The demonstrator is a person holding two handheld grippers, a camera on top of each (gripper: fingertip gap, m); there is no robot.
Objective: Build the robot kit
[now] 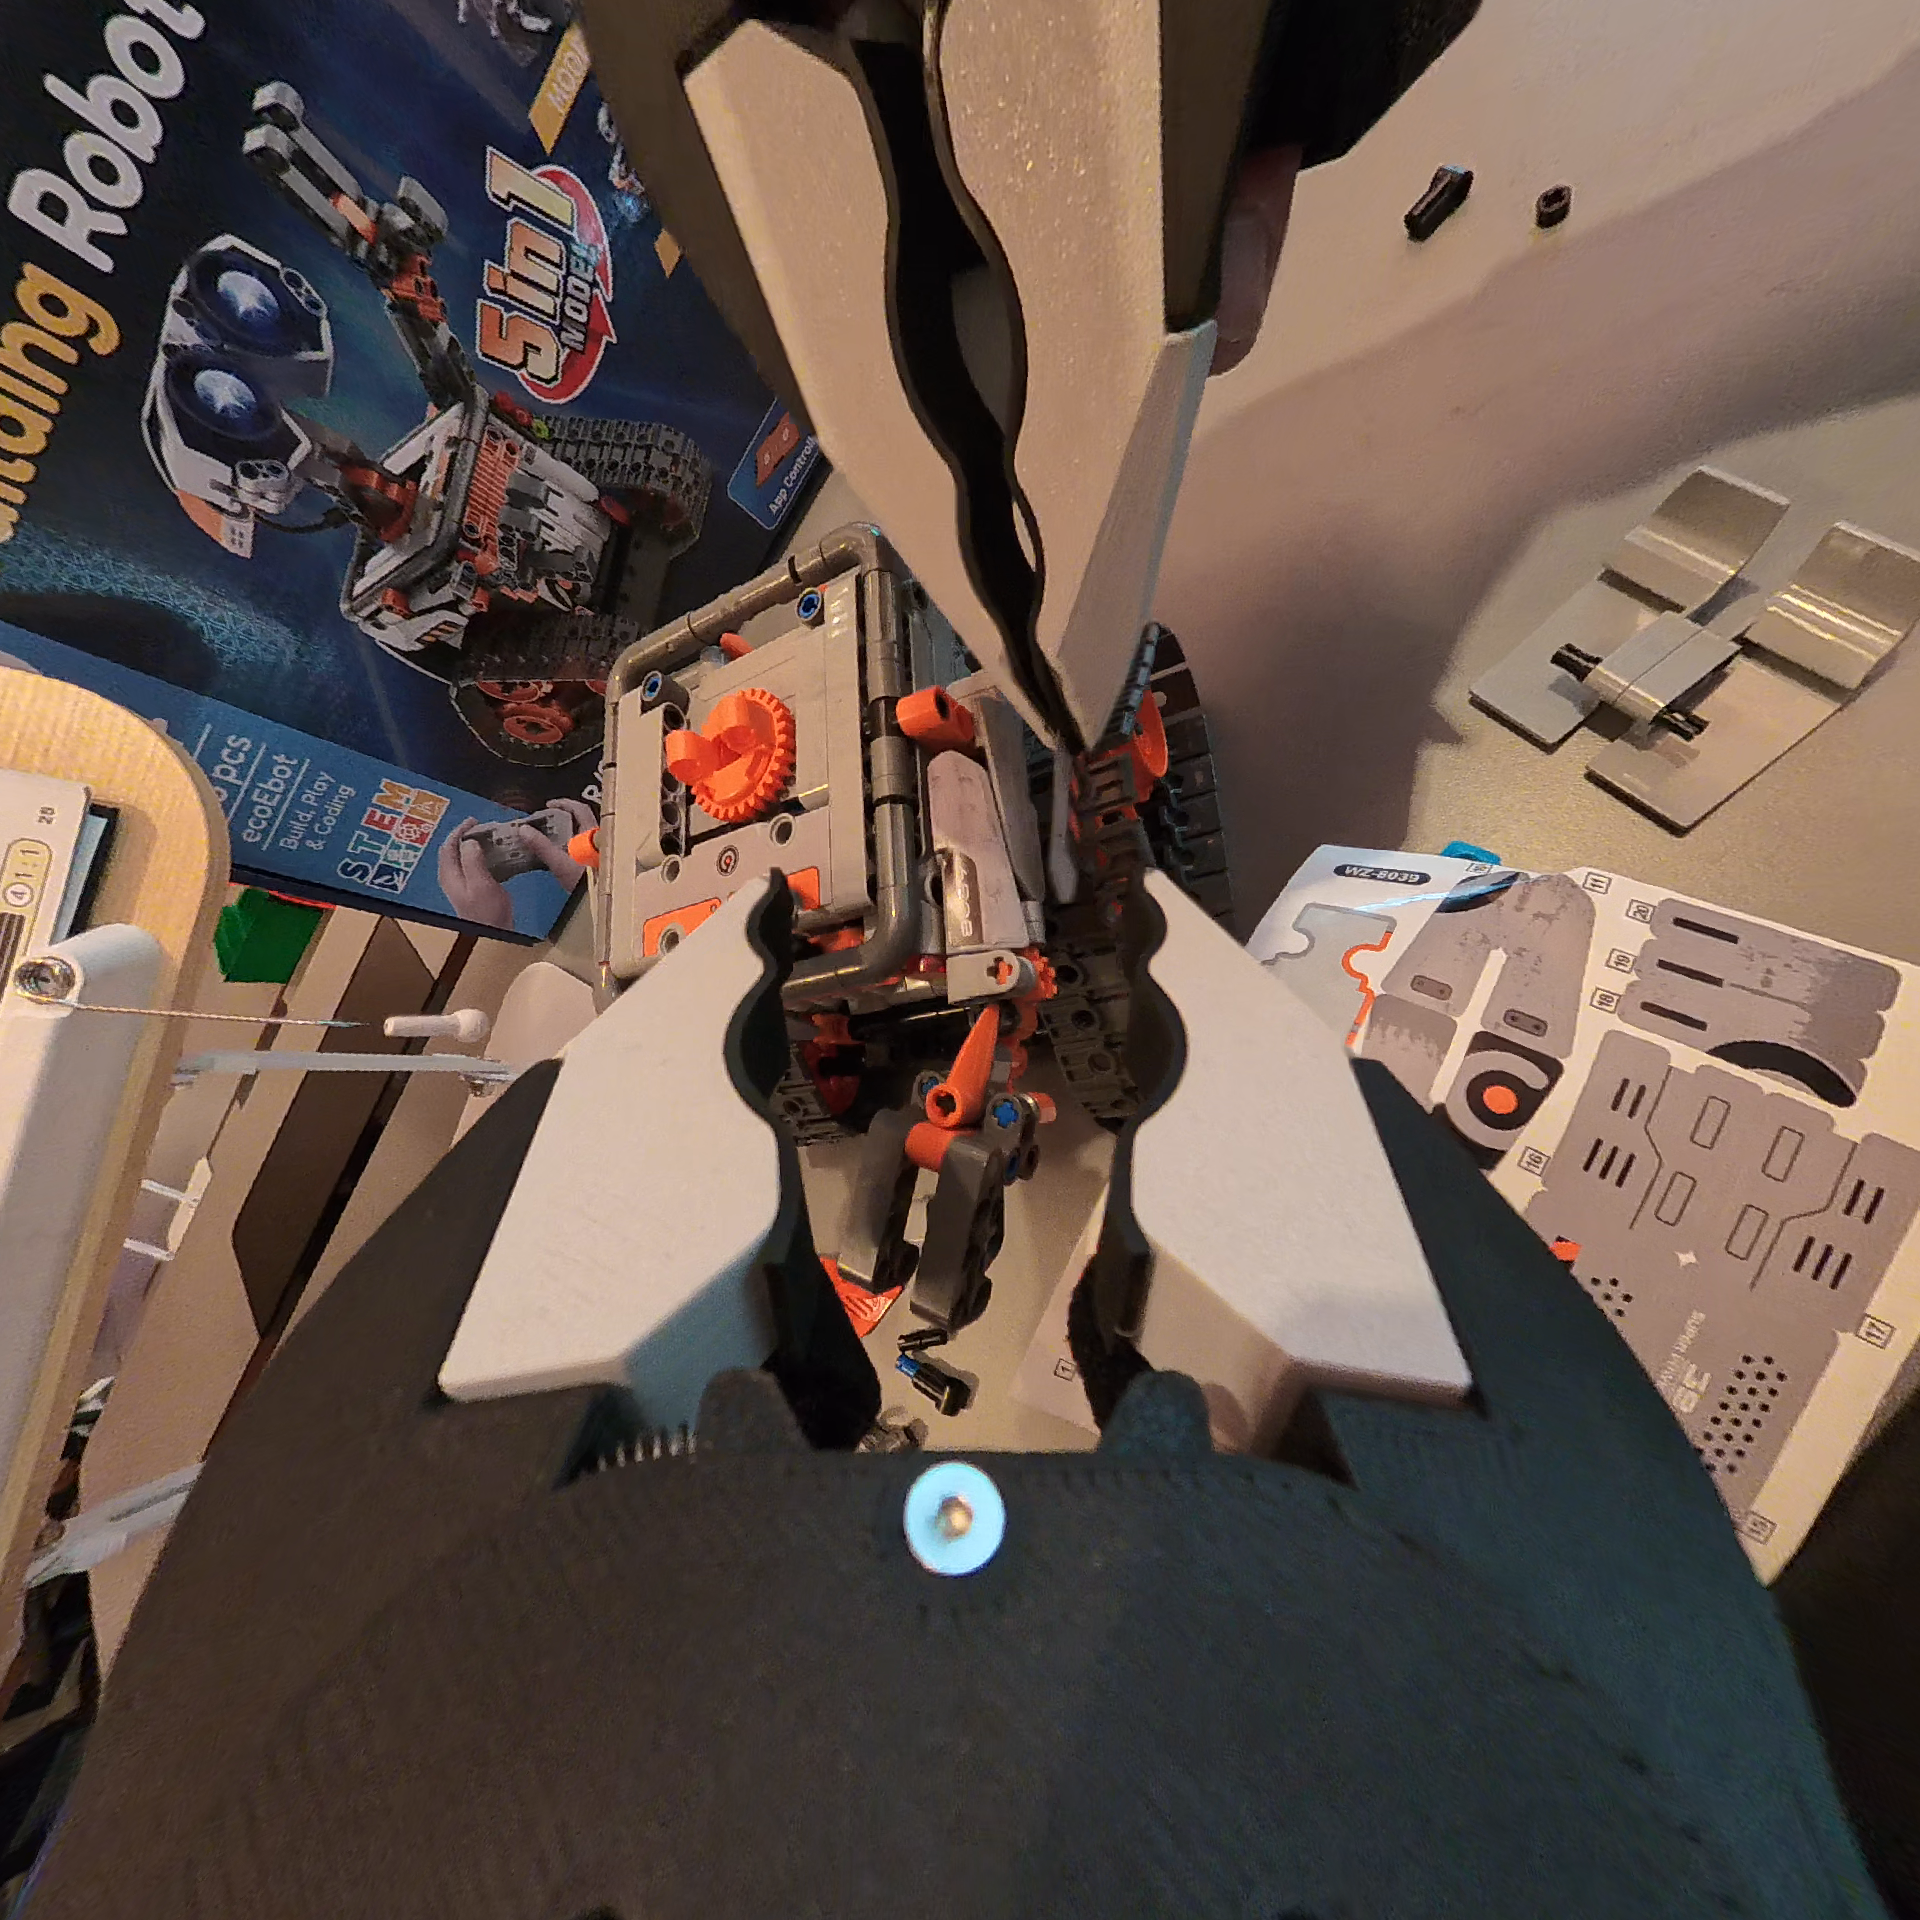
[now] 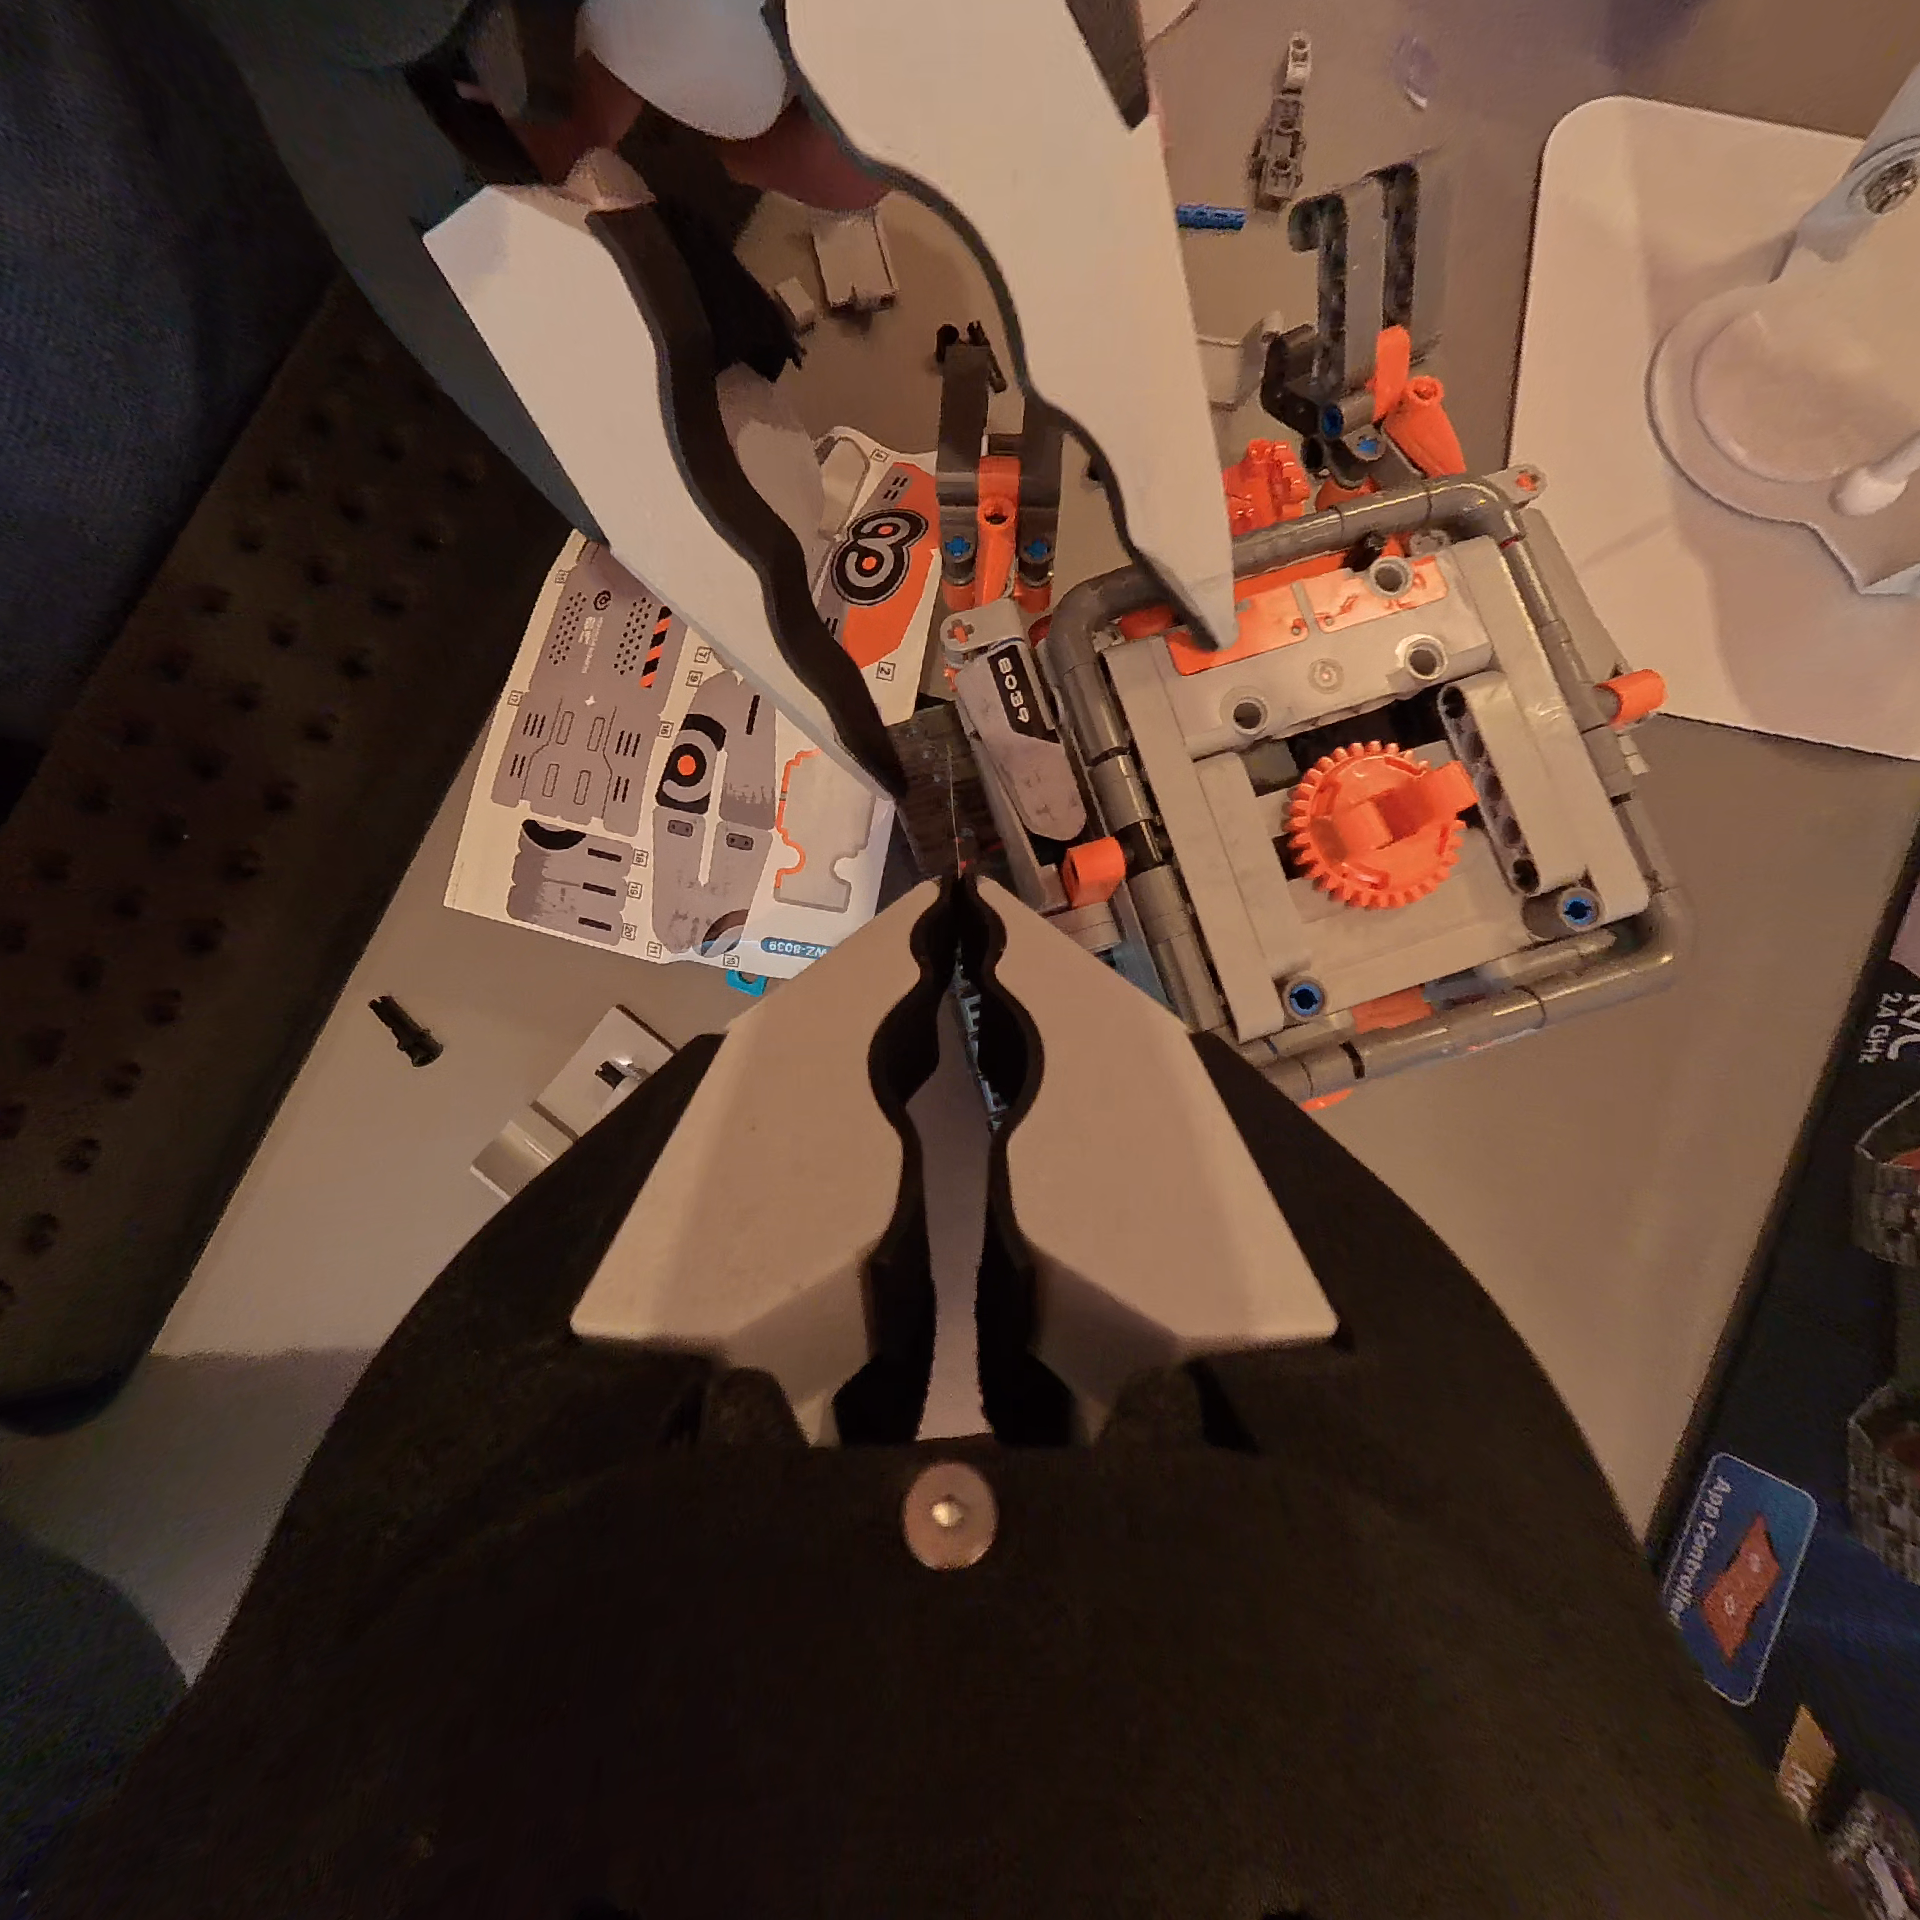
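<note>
Grey table (image 2: 1455, 1299) – brick robot (image 2: 1351, 790); sticker sheet (image 2: 644, 769); printed box (image 1: 312, 436).

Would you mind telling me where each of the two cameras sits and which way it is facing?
Left wrist view: on the left gripper, looking down along its open fingers at the grey-and-orange brick robot model; the right gripper reaches in from above.
Right wrist view: on the right gripper, fingers nearly shut on a thin strip at the model's black track; the left gripper enters from above, one fingertip on the model.
Both share the model, its orange gear and the sticker sheet.
</note>
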